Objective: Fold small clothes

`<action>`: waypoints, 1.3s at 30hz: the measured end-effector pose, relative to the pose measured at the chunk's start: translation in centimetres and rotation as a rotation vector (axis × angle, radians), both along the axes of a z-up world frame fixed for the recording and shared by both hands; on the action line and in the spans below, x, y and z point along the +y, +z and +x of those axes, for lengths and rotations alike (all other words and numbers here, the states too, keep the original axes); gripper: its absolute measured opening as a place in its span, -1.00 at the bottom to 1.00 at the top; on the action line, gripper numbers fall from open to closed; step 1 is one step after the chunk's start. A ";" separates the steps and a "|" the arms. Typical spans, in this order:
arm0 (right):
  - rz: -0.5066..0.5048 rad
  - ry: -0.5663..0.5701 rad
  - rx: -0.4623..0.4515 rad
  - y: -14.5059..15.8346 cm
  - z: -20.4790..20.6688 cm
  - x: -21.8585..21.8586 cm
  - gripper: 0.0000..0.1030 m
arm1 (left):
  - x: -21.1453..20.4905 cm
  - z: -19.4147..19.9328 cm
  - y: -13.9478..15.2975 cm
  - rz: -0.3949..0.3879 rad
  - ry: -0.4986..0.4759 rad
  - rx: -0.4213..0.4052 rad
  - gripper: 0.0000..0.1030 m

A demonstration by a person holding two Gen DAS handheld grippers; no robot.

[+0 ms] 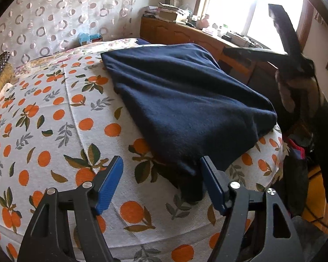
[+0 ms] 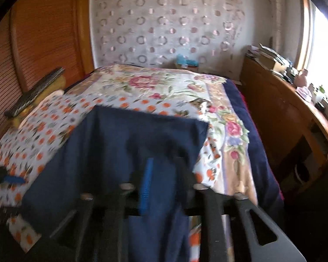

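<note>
My left tongs [image 1: 160, 170] tilt down over the bed [image 1: 54, 118], spread, at the navy cloth's [image 1: 185, 100] corner; my right tongs [image 1: 262, 32], raised, stand spread.

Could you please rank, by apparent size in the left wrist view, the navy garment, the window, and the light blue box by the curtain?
1. Navy garment, nearest, so partly perspective.
2. Window.
3. Light blue box, farthest.

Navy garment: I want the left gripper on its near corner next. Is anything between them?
Nothing visible. The left gripper stands open right at the near corner of the navy garment, with only the orange-print bedspread beneath.
</note>
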State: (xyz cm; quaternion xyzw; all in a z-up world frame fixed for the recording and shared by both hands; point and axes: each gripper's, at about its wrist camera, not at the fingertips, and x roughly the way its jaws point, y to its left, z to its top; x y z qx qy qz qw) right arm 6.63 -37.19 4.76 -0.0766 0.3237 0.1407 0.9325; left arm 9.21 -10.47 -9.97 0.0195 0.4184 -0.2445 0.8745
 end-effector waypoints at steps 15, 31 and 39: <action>-0.002 0.152 0.080 -3.2 -7.9 0.0 0.30 | -0.9 -0.1 0.6 -0.097 -0.117 0.063 -0.87; -0.152 0.107 0.090 -4.8 -9.0 0.6 0.42 | -2.2 0.2 8.9 -0.169 -0.085 -0.151 -0.89; -0.163 0.090 -0.019 -2.1 -8.1 0.3 -0.82 | -1.0 2.4 9.5 -0.170 -0.059 -0.164 -0.89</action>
